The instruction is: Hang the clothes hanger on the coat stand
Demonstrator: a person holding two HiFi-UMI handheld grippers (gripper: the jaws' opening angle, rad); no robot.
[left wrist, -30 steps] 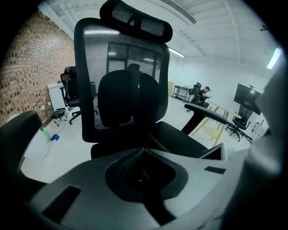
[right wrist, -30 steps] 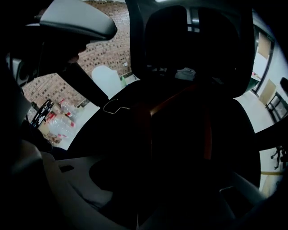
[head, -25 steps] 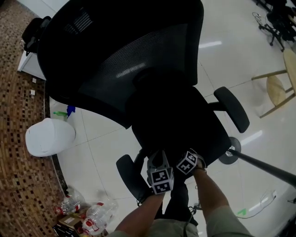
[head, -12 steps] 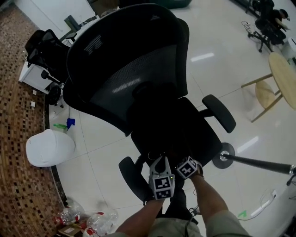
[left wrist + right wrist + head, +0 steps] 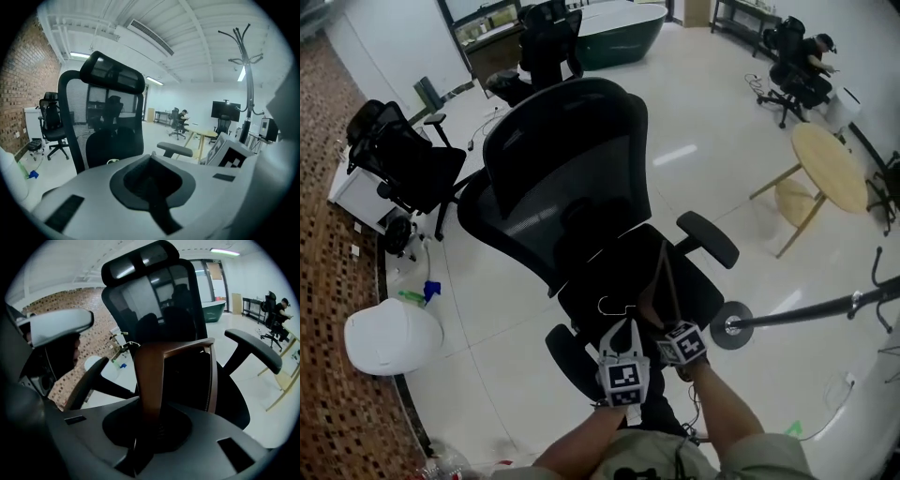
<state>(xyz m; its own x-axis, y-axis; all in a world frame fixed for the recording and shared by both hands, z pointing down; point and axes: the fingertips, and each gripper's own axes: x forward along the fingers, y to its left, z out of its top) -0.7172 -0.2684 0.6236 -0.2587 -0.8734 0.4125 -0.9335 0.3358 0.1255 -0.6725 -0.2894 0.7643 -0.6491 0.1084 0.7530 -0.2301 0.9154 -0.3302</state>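
Note:
A brown wooden hanger (image 5: 152, 376) with a thin metal hook (image 5: 614, 304) stands up out of my right gripper (image 5: 152, 430), held above the seat of a black office chair (image 5: 572, 178). The right gripper (image 5: 664, 328) has just been closing and is shut on the hanger's arm. Beside it, my left gripper (image 5: 623, 330) holds nothing, its jaws together, its tip close to the hook. In the left gripper view, the left gripper (image 5: 151, 176) faces the chair back. The black coat stand (image 5: 248, 79) rises at the right, its round base (image 5: 731, 326) on the floor right of the chair.
A round wooden table (image 5: 830, 164) stands at the right. A second black chair (image 5: 403, 164) and a white rounded object (image 5: 389, 336) are at the left by the brick-patterned floor. A person sits at a far desk (image 5: 806, 47).
Both grippers have risen from the chair seat. The brown hanger now shows above the right gripper. The head view has lifted and takes in more of the room.

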